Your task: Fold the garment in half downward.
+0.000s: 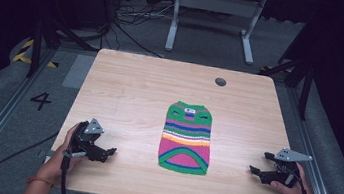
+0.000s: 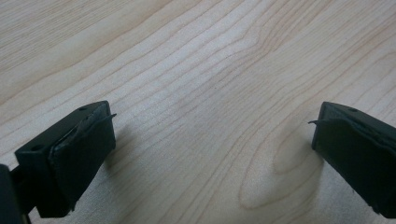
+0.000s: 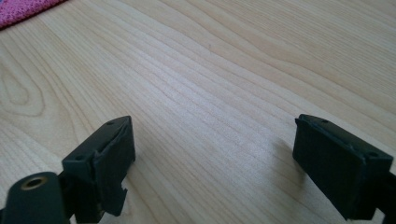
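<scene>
While the striped sweater (image 1: 186, 138) lies flat and untouched mid-table (image 1: 130, 91), the left gripper (image 1: 108, 152) and right gripper (image 1: 257, 171) rest wide open, empty, work unstarted.

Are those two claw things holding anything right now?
Nothing. The left gripper and right gripper are both open, apart from the striped knit garment.
</scene>
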The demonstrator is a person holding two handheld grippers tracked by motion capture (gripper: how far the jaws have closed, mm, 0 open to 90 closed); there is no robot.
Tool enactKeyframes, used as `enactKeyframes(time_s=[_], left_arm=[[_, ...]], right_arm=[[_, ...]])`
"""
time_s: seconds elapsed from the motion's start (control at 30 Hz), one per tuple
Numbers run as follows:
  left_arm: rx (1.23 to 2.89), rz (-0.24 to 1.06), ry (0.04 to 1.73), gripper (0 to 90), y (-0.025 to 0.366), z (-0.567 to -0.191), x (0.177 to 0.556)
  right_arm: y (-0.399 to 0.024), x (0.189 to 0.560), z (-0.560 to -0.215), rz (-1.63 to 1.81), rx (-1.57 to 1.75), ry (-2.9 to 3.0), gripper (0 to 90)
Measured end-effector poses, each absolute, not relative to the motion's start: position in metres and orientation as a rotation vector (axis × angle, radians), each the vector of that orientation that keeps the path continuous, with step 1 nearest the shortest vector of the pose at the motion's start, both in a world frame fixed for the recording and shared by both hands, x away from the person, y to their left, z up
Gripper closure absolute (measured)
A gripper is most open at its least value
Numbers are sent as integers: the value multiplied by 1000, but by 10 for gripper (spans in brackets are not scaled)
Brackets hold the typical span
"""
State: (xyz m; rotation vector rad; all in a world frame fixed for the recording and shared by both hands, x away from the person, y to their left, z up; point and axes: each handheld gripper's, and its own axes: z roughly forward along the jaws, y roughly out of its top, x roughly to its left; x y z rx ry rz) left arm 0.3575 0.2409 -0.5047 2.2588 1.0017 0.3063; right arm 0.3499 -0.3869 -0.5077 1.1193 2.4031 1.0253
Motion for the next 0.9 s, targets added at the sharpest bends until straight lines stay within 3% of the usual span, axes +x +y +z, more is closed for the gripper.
enactKeyframes(time_s=[0.7,0.77,0.9], left_arm=[[2291,297,989,16,241,-501,359],[2254,299,980,107,243,-501,359],[2263,297,951,131,245,-501,359]], right_arm=[[-388,348,-506,1011,1149,2396,155],[-388,347,-505,1007,1150,2404,174],[-386,349,-503,1002,1139,2423,197]])
